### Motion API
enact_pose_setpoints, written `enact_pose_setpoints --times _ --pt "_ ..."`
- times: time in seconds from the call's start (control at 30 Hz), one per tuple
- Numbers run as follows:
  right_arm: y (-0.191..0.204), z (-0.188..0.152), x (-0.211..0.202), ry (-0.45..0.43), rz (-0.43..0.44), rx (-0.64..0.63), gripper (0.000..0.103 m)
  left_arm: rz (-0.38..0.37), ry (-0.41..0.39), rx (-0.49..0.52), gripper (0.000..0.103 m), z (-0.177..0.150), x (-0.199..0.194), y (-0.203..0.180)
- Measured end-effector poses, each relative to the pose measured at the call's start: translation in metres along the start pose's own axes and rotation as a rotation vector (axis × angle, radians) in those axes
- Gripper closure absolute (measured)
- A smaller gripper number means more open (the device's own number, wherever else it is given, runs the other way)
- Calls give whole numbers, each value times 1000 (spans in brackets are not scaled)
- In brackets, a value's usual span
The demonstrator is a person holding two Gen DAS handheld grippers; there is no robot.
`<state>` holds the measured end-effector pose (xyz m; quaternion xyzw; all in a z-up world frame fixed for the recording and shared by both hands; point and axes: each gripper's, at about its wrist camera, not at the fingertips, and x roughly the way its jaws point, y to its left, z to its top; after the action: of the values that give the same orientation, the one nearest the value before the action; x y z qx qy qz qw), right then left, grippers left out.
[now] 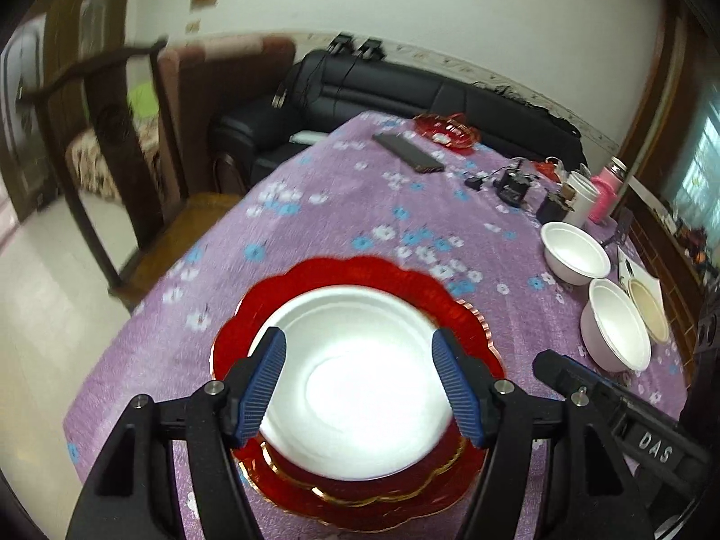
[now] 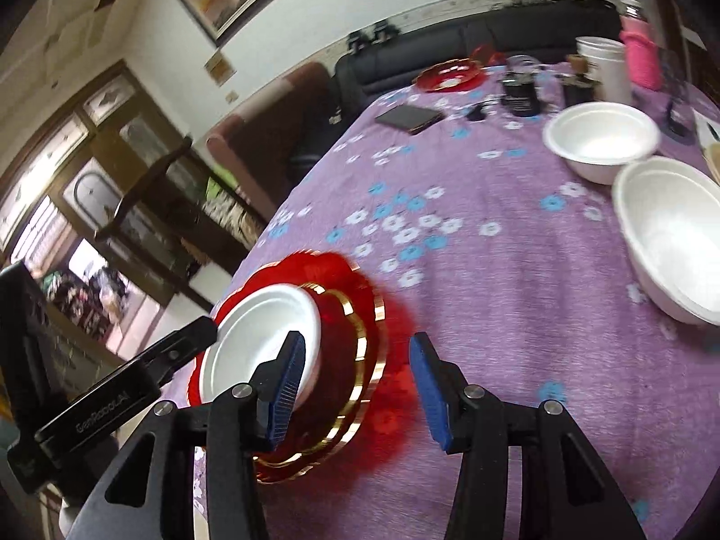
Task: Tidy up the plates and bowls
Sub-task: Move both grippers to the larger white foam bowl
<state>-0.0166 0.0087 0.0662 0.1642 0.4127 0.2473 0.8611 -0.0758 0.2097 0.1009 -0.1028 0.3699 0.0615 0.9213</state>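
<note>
Nearest the left wrist camera, the left gripper (image 1: 360, 387) hangs above a white plate (image 1: 355, 382), its blue-padded jaws standing wide apart with nothing pressed between them. The plate sits on top of stacked red plates (image 1: 315, 279) with scalloped, gold-trimmed rims, at the near edge of a surface spread with a purple floral cloth (image 1: 351, 207).

In the right wrist view, the right gripper (image 2: 357, 387) has its jaws partly open and empty over the cloth, with the red stack's gilt rim at about 9 o'clock of them. The white plate (image 2: 256, 337) lies at 10 o'clock of those jaws, and one black finger of the left gripper (image 2: 189, 342) reaches in over its far rim from the left edge.

Farther out, at 2 o'clock of the stack in the left view, two white bowls (image 1: 616, 328) stand just beside each other, with a beige bowl (image 1: 648, 315) next to the nearer one.

Beyond them, toward 1 o'clock, are a white cup (image 1: 582, 198), a pink bottle (image 1: 605, 193) and some small black devices (image 1: 513, 184).

At 12 o'clock on the far part of the surface lies a dark flat phone-like object (image 1: 407, 152) with a red glass dish (image 1: 445, 129) just behind it.

A black sofa (image 1: 382, 90) lines the wall past the surface's far end.
</note>
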Motion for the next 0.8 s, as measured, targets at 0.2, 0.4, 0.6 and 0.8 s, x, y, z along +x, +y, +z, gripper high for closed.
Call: enact_pose_setpoints --times 0.2,0.4,0.6,0.8 --pt "-44 6 -33 -68 -47 93 50 18 -106 126 20 7 -17 -47" --pt "-84 8 -72 -133 -120 154 47 -77 -102 157 15 17 -9 -87" --pt "-133 8 -103 -188 -196 235 45 -120 -77 245 16 19 1 -134" --pt "-172 6 -121 -218 -255 309 45 -143 -48 295 16 14 14 -166"
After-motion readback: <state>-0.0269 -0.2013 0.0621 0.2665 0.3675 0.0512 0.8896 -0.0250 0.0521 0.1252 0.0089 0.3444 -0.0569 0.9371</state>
